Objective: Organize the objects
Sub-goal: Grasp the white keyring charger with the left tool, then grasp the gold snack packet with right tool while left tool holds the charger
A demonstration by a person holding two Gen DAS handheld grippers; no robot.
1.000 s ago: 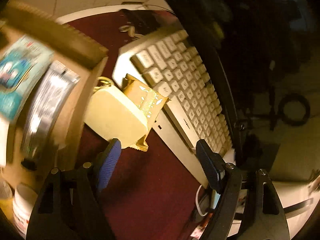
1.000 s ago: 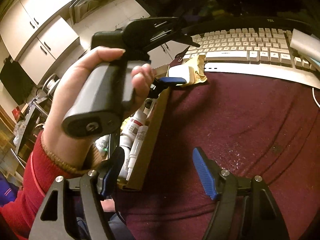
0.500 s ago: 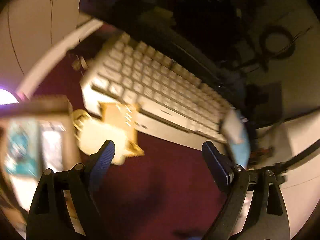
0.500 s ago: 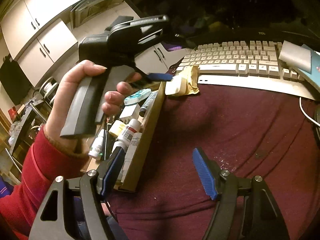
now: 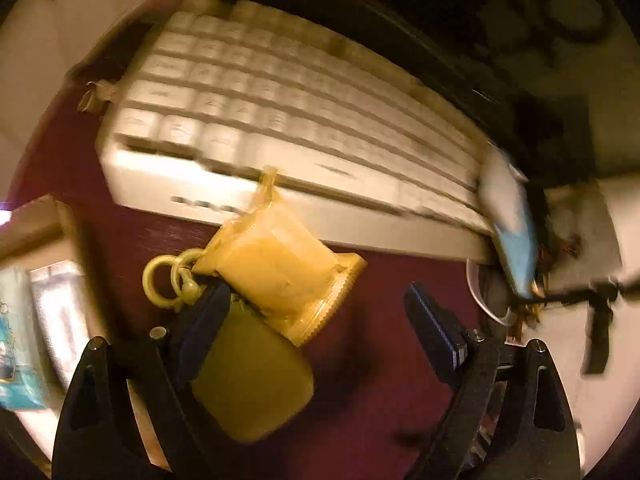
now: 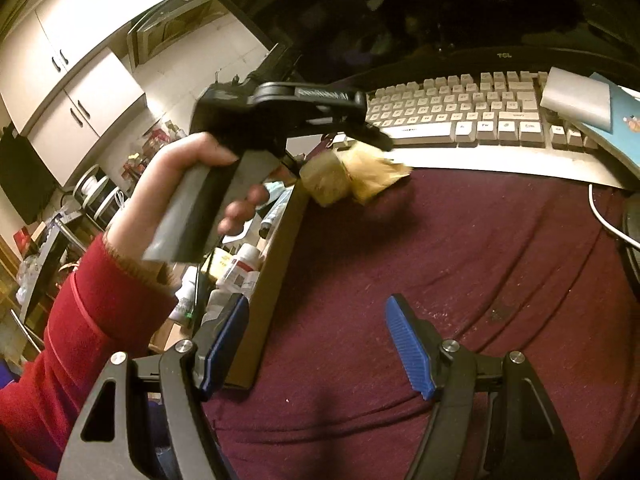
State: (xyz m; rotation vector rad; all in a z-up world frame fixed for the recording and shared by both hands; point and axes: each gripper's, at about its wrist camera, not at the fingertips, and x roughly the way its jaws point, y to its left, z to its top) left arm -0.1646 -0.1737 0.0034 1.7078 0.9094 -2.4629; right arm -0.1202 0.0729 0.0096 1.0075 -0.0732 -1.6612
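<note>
A cream pouch (image 5: 252, 380) with yellow rings (image 5: 160, 284) and a gold foil packet (image 5: 280, 264) sit together just in front of the keyboard (image 5: 280, 92), over the maroon cloth (image 5: 376, 400). My left gripper (image 5: 320, 324) is open wide; its left finger (image 5: 208, 320) lies against the pouch and the right finger stands well clear. In the right wrist view the pouch (image 6: 324, 180) and packet (image 6: 376, 180) are blurred below the left gripper (image 6: 372, 136); I cannot tell if they rest on the cloth. My right gripper (image 6: 320, 344) is open with nothing in it.
A cardboard box (image 6: 276, 264) at the left holds bottles and tubes (image 6: 240, 264). A silver case (image 6: 576, 100) and a blue booklet (image 6: 624, 116) lie on the keyboard's right end. A white cable (image 6: 604, 220) runs at the right. A red sleeve (image 6: 92, 320) holds the left gripper.
The left gripper has rolled and swung away from the box toward the keyboard, and its jaws have widened. The pouch and packet have shifted right of the box edge. The right gripper has stayed put.
</note>
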